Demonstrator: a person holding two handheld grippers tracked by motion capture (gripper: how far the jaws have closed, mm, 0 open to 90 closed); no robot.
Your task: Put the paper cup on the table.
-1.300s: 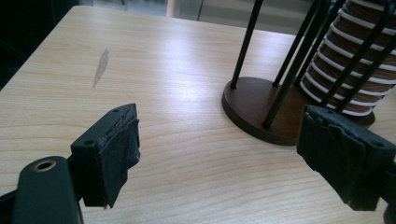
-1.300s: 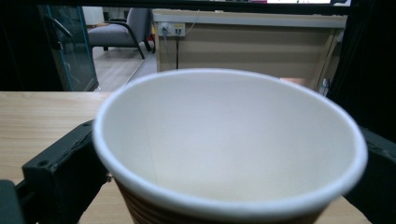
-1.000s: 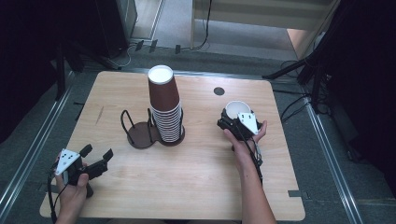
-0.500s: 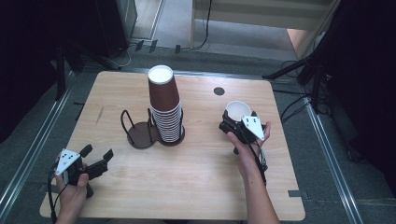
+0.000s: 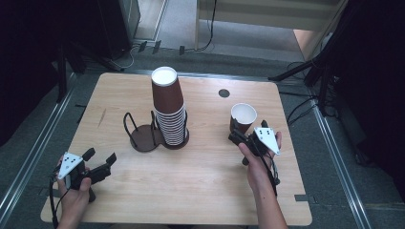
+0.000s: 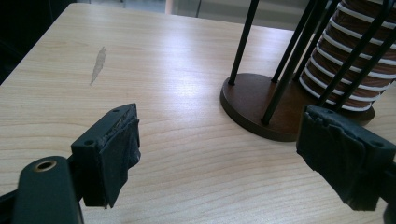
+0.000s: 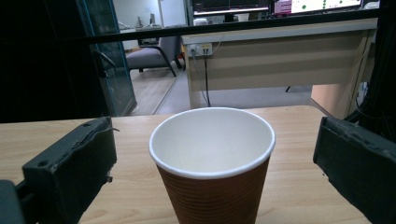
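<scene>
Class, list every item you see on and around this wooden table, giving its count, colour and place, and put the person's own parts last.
Light wooden table: one, pale wood, centre of the high view; a small dark round hole near its far edge.
Stack of upside-down ribbed brown paper cups: one stack, brown with white rims, in the holder's right bay.
Dark wire cup holder with two round brown bases: one, black wire and brown base, mid-table; its left bay is empty.
Single upright brown paper cup: one, brown outside and white inside, right of the stack, between the right jaws without contact.
Left hand-held gripper: one, black, near left corner, open.
Right hand-held gripper: one, black, behind the single cup, open.
</scene>
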